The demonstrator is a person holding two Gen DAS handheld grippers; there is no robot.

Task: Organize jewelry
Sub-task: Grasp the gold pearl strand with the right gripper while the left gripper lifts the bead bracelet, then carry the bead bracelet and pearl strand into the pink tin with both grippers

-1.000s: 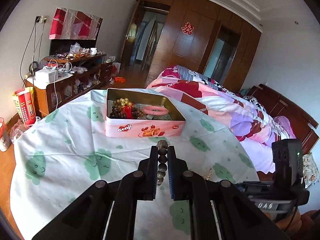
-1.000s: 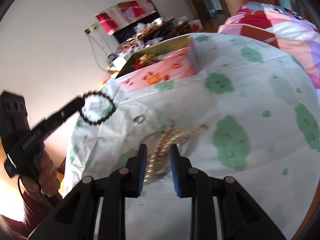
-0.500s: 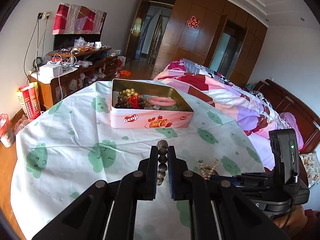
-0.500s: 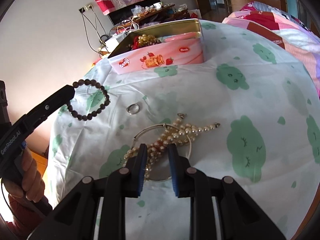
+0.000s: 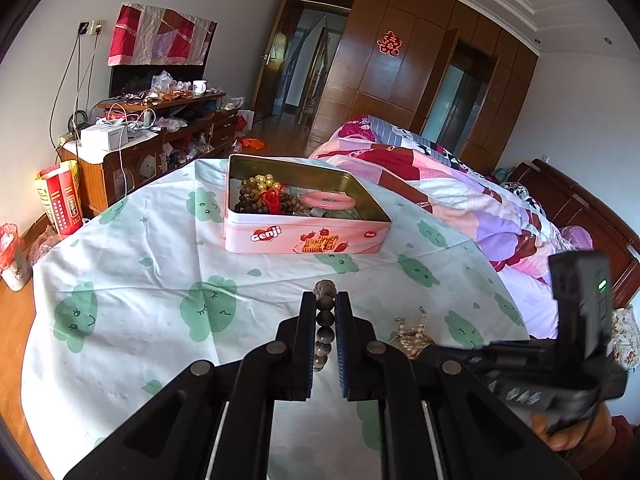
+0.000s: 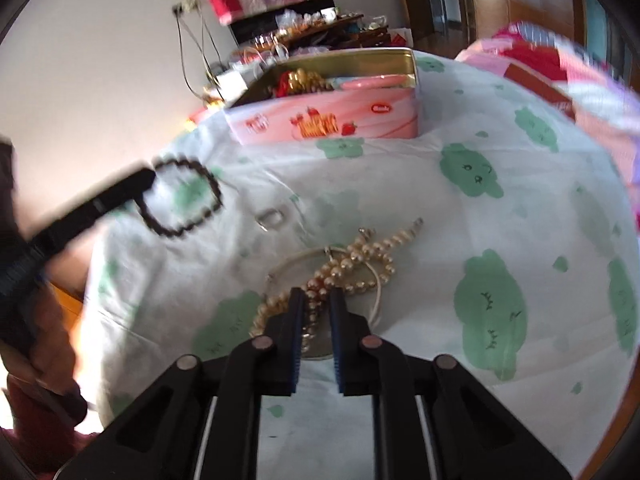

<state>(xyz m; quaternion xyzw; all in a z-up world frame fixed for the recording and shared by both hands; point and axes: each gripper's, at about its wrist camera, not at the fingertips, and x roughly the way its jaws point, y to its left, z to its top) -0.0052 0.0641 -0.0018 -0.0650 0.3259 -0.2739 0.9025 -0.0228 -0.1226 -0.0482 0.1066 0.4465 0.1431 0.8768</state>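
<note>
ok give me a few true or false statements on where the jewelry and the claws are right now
1. The left claw is shut on the dark bead bracelet. True.
2. The pink tin is closed with a lid. False: it is open, with beads and a pink bangle inside.
3. The pearl necklace lies on the tablecloth. True.
4. The right claw is holding a ring. False: the small ring lies on the cloth, apart from it.
</note>
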